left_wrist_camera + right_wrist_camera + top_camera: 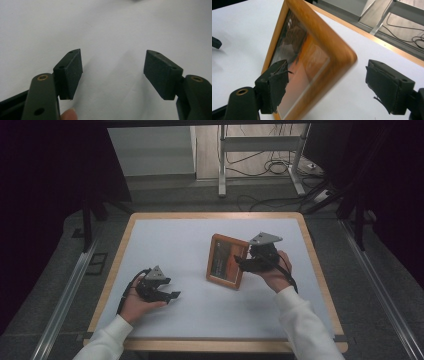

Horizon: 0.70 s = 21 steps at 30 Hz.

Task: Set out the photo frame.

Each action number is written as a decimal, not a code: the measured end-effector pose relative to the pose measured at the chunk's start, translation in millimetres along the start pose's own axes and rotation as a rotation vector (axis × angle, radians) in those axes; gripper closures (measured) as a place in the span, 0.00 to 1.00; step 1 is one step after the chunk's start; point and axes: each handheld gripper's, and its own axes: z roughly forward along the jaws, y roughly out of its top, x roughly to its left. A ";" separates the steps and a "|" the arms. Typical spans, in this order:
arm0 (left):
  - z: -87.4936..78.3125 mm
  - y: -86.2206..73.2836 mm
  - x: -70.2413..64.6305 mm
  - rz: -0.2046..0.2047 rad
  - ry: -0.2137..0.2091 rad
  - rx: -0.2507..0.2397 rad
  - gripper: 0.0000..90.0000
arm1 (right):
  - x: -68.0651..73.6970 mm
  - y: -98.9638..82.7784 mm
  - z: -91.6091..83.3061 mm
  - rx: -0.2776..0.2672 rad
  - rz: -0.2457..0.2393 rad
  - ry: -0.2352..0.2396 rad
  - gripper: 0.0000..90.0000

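White table (165, 245) | wooden picture frame (226, 261), no legible writing | right gripper (325, 82) jaws apart around it | left gripper (112, 72) jaws apart

A wooden picture frame (226, 262) stands on the white table top (170, 245), right of centre — propped on its lower edge and leaning back, not lying flat. Its border is warm, light-brown wood with rounded corners. Behind the glass sits a dark picture with an orange band across it; what it depicts cannot be made out. In the right gripper view the frame (329, 50) appears close up, one rounded corner nearest — its glass catching reddish-orange reflections.
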 end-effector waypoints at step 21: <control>-0.2 1.8 -4.3 0.005 0.000 -0.006 0.34 | 46.2 -68.2 -7.0 0.054 -0.106 0.170 0.96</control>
